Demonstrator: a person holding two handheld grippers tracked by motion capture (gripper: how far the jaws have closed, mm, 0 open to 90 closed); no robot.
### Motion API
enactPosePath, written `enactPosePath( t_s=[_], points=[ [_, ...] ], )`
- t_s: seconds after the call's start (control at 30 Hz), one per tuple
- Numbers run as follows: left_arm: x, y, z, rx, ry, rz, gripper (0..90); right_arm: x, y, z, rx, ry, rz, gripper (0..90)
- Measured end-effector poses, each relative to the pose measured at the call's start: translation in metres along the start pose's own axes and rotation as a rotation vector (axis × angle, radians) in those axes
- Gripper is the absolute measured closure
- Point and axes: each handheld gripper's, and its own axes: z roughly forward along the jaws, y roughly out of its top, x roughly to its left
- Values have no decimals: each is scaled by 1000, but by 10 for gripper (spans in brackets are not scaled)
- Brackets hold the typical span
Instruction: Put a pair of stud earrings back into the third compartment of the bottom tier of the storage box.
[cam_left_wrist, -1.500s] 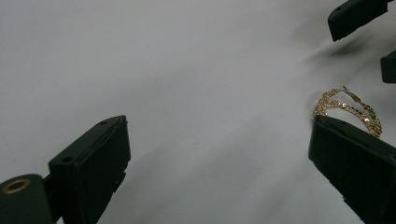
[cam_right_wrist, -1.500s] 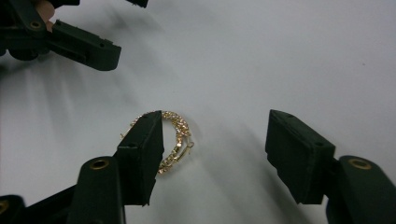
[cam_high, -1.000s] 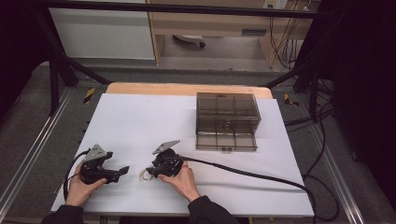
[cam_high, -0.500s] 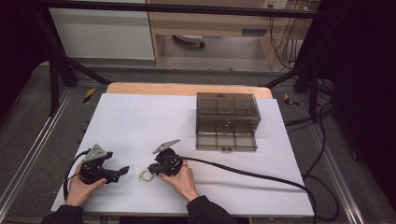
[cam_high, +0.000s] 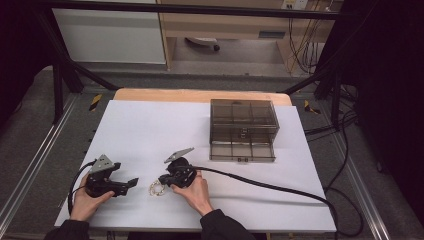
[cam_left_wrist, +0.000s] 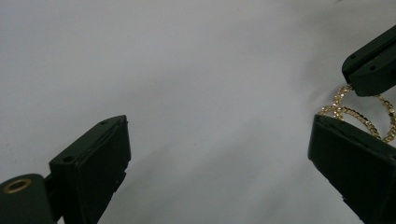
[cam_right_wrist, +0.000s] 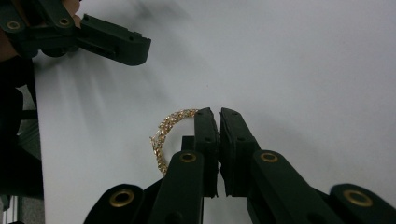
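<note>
Your right gripper (cam_high: 167, 181) lies low on the white table sheet (cam_high: 150, 130) with your hand (cam_high: 195, 192) wrapped behind it, jaws pointing toward nine o'clock and pressed together on one side of a gold chain bracelet (cam_right_wrist: 169, 128) — the rest of the loop rests on the sheet. Your left gripper (cam_high: 131, 183) sits just beside it, at nine o'clock from the bracelet, jaws spread wide and aimed at three o'clock. The smoky drawer box (cam_high: 243, 129) stands well apart, at about one o'clock from both hands.
</note>
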Motion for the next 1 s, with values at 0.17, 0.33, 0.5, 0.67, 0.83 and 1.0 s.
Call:
enactPosePath(
  t_s=[0.17, 0.33, 0.5, 0.67, 0.83, 1.0],
  points=[
    [0, 0, -1, -2, 1, 0, 58, 1, 3, -7, 2, -14, -19, 865],
    [0, 0, -1, -1, 1, 0, 58, 2, 5, -15, 4, -29, -37, 871],
    [0, 0, -1, -1, 1, 0, 58, 1, 6, -24, 4, -49, -48, 884],
    [-1, 0, 0, -2, 0, 1, 58, -4, 4, -36, -10, -65, -39, 884],
    [-1, 0, 0, -2, 0, 2, 58, -10, 6, -54, -26, -88, -32, 884],
    [-1, 1, 0, -2, 0, 3, 58, -17, 4, -70, -35, -113, -24, 884]
  ],
)
